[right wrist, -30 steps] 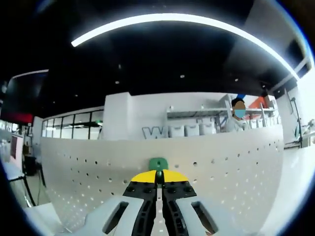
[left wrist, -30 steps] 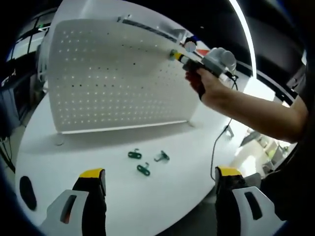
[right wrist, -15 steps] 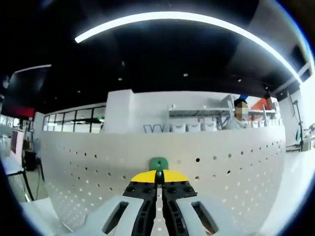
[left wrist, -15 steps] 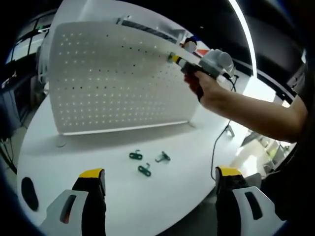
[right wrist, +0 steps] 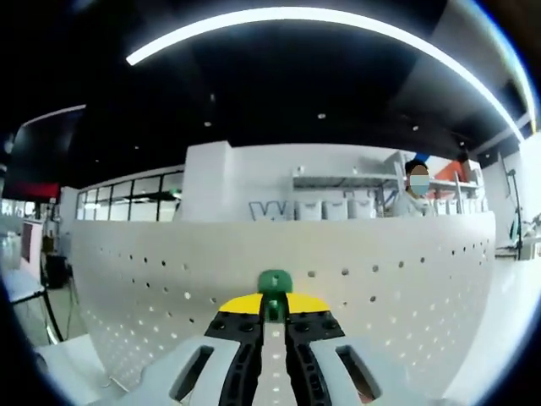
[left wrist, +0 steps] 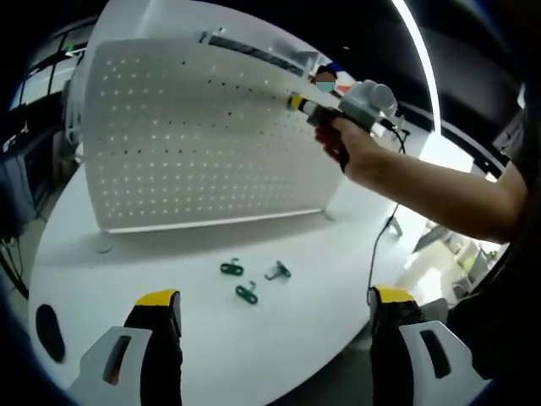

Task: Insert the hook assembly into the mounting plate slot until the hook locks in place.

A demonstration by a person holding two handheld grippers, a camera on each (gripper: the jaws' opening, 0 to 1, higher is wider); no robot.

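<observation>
A white perforated mounting plate (left wrist: 203,135) stands upright on the round white table (left wrist: 127,279). In the left gripper view a hand holds the right gripper (left wrist: 295,102) up at the plate's top right part. In the right gripper view that gripper (right wrist: 273,306) is shut on a green hook (right wrist: 273,282), right in front of the plate (right wrist: 406,279) near its upper edge. Three more hooks lie on the table: two green ones (left wrist: 231,268) (left wrist: 246,293) and a grey one (left wrist: 277,271). My left gripper (left wrist: 275,309) hangs open over the table's near edge, holding nothing.
A cable (left wrist: 376,245) runs from the right gripper down past the table's right edge. A dark oval hole (left wrist: 49,332) sits in the table at the near left. A person (right wrist: 420,188) stands by shelves behind the plate.
The right gripper with the green hook has shifted slightly up and left along the plate's top part. The left gripper has stayed still.
</observation>
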